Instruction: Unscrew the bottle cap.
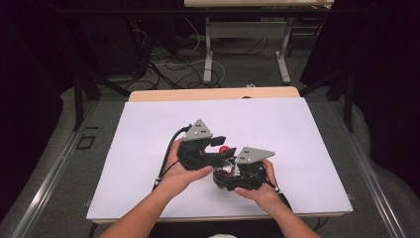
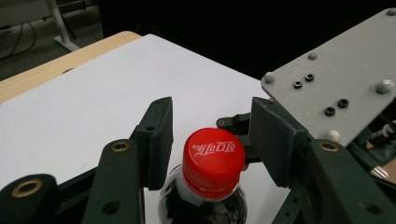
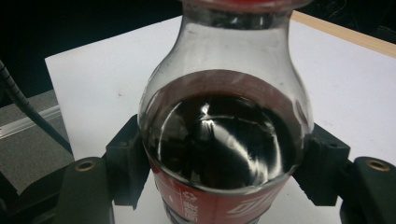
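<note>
High view: a table (image 1: 148, 94) with a white sheet (image 1: 277, 129) over its top fills the middle of the frame, and both hands meet just below the sheet's centre. The left gripper (image 1: 218, 141) sits at centre, the right gripper (image 1: 229, 171) just right of it and lower, the two touching or nearly so.

Right gripper view: a bottle (image 3: 224, 135) of dark drink takes up the centre of the frame, upright, with its red label at the bottom edge. The black jaws press on its body from left and right, so this tool clamps the bottle.

Left gripper view: the bottle's red cap (image 2: 212, 163) sits at lower centre between the two jaws. A gap shows on each side of the cap, so this tool stands parted and grips nothing.
</note>
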The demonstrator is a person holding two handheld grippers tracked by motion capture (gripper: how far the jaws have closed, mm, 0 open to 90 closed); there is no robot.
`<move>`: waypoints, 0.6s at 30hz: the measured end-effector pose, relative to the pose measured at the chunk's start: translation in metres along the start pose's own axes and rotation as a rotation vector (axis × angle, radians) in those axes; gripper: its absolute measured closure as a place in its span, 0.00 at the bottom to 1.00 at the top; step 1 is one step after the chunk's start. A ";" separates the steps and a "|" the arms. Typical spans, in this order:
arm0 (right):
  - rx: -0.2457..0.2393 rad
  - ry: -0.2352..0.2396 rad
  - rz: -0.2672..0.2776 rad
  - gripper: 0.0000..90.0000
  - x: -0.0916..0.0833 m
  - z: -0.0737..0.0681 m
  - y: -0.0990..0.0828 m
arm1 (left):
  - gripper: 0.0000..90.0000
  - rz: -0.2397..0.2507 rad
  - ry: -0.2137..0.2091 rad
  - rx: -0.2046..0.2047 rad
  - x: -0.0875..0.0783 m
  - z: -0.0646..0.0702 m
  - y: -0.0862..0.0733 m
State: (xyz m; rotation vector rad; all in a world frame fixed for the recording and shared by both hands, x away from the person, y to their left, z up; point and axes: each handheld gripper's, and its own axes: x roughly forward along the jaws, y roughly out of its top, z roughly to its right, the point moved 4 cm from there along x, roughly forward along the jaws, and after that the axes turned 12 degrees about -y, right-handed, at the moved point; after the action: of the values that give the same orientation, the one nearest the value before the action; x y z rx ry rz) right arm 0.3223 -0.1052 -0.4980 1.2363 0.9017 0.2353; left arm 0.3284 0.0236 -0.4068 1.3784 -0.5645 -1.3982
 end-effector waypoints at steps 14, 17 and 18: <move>-0.009 0.017 -0.002 0.33 0.000 -0.003 0.001 | 0.64 -0.017 -0.100 -0.023 0.007 -0.009 -0.007; -0.010 0.016 -0.005 0.33 0.000 -0.004 0.001 | 0.66 -0.020 -0.083 -0.015 0.011 -0.007 -0.007; -0.010 0.018 -0.004 0.33 0.000 -0.004 0.000 | 0.67 -0.017 -0.073 -0.013 0.012 -0.006 -0.007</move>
State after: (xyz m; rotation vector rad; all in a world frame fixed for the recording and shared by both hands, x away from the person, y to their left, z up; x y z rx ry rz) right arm 0.3198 -0.1022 -0.4978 1.2252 0.9173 0.2476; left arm 0.3339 0.0172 -0.4192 1.3281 -0.5917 -1.4684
